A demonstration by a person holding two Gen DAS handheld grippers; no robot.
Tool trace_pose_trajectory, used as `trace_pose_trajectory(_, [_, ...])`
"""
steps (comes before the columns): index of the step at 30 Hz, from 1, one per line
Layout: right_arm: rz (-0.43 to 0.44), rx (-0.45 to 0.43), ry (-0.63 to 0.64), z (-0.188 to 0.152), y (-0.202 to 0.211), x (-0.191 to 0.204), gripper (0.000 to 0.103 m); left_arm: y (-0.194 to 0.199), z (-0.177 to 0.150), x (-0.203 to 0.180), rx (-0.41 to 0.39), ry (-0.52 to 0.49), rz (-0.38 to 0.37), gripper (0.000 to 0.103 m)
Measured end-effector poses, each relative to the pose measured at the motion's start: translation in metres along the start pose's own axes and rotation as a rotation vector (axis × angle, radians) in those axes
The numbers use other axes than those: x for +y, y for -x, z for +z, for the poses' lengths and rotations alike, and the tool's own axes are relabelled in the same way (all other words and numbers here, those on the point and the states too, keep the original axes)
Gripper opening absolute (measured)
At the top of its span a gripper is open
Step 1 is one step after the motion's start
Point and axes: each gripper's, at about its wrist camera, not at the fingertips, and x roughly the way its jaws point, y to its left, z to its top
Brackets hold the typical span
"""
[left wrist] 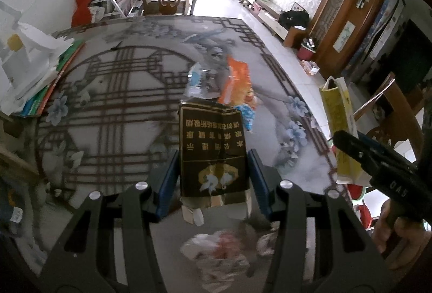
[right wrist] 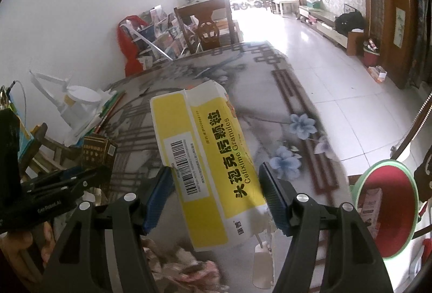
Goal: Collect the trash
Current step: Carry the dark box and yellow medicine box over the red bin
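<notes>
Trash is held in both grippers above the patterned desk [left wrist: 113,109]. A flattened dark cigarette carton [left wrist: 213,152] is clamped between the jaws of the left gripper [left wrist: 213,171], its printed face turned up. A yellow and white medicine box [right wrist: 208,157] is clamped between the jaws of the right gripper [right wrist: 216,198], tilted away from the camera. More litter is seen on the desk: an orange wrapper [left wrist: 236,79], a crushed clear bottle [left wrist: 198,82] and crumpled paper [left wrist: 216,257]. A red bin [right wrist: 386,209] with a green rim is seen beside the desk's edge, near the right gripper.
</notes>
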Motion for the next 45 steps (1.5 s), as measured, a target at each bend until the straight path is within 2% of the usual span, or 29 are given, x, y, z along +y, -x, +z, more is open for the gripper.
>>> trace_pose_trajectory(15, [0.011,0.007,-0.002,0.004,0.027,-0.083,0.063,-0.012,-0.006,-0.080,0.001,0.016,0.017,0.049])
trace_pose_trajectory(23, [-0.019,-0.001,-0.030,0.002,0.045,-0.125,0.063,-0.018,-0.001,-0.117,-0.005,-0.006,0.010,0.049])
trace_pose_trajectory(35, [-0.098,-0.014,-0.150,-0.009,0.072,-0.194,0.063,-0.038,0.012,-0.183,0.013,-0.113,-0.046,0.049])
trace_pose_trajectory(45, [-0.190,-0.048,-0.228,-0.017,0.103,-0.246,0.063,-0.052,0.022,-0.246,0.024,-0.212,-0.139,0.050])
